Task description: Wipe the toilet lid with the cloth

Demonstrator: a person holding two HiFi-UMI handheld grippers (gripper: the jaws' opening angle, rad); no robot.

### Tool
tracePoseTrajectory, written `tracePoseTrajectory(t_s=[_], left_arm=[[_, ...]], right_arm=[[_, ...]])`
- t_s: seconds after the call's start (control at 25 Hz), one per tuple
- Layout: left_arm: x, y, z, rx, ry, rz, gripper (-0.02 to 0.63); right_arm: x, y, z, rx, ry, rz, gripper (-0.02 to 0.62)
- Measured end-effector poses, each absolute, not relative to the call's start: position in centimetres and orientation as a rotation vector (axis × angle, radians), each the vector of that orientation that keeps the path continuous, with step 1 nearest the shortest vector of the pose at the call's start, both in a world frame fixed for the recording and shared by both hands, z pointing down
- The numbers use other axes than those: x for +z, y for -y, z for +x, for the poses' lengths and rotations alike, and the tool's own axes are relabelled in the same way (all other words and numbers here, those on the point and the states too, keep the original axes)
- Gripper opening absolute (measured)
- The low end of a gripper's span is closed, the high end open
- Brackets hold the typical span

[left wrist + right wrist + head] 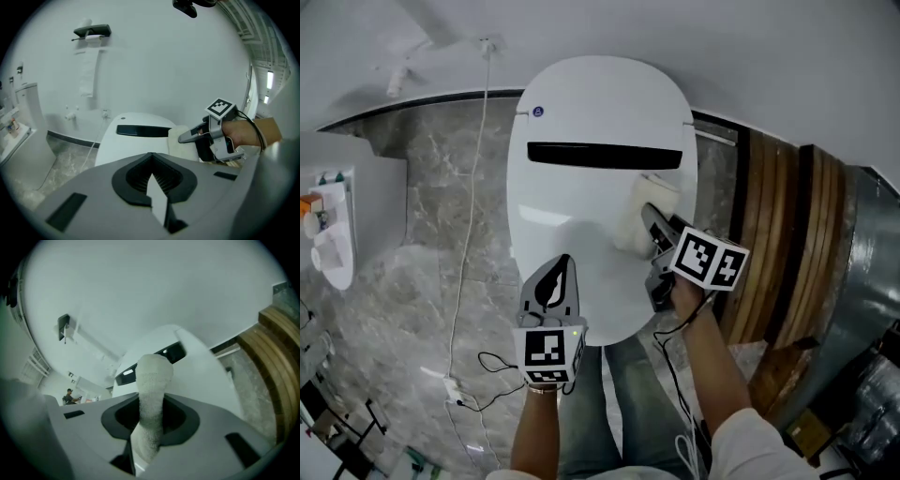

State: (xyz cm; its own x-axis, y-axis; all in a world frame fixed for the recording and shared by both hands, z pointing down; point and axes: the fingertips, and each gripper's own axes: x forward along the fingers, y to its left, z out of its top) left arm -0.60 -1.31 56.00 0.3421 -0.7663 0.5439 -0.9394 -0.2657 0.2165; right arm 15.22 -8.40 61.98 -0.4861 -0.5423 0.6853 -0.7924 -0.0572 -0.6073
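Observation:
The white toilet lid (581,234) fills the middle of the head view, with a dark slot (605,156) near its back. A cream cloth (647,211) lies on the lid's right side, and my right gripper (654,225) is shut on it. In the right gripper view the cloth (151,399) sticks up between the jaws, in front of the lid (187,366). My left gripper (555,279) hovers over the lid's front edge, shut with nothing in it. The left gripper view shows the lid (126,140), the cloth (180,147) and the right gripper (185,137) beyond the closed jaws.
A white cable (469,234) runs down the wall and across the marble floor (403,300) left of the toilet. Wooden steps (783,244) rise on the right. A white fixture (333,234) with small bottles stands at the far left. A paper holder (92,32) hangs on the wall.

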Motion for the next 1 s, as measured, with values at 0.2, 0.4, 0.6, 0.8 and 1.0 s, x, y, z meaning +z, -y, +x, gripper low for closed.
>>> tracePoseTrajectory(t_s=[0.2, 0.4, 0.6, 0.8, 1.0], left_arm=[[56.4, -1.8, -9.3, 0.416, 1.672, 1.927, 0.011], [57.3, -5.4, -16.7, 0.404, 1.776, 1.814, 0.011], [58.2, -8.2, -19.5, 0.38, 1.816, 1.732, 0.011], [58.0, -6.6, -14.8, 0.374, 1.717, 1.832, 0.011], [57.9, -3.5, -5.5, 0.345, 1.544, 1.981, 0.011]], right_arm=[[62.9, 5.7, 0.4, 1.597, 2.077, 1.074, 0.084], [64.6, 3.3, -9.1, 1.594, 2.076, 0.927, 0.084], [65.9, 2.1, -9.3, 1.505, 2.046, 0.958, 0.084], [65.8, 1.8, -2.6, 1.504, 2.0, 1.042, 0.084], [65.8, 1.2, 9.0, 1.517, 1.91, 1.247, 0.084]])
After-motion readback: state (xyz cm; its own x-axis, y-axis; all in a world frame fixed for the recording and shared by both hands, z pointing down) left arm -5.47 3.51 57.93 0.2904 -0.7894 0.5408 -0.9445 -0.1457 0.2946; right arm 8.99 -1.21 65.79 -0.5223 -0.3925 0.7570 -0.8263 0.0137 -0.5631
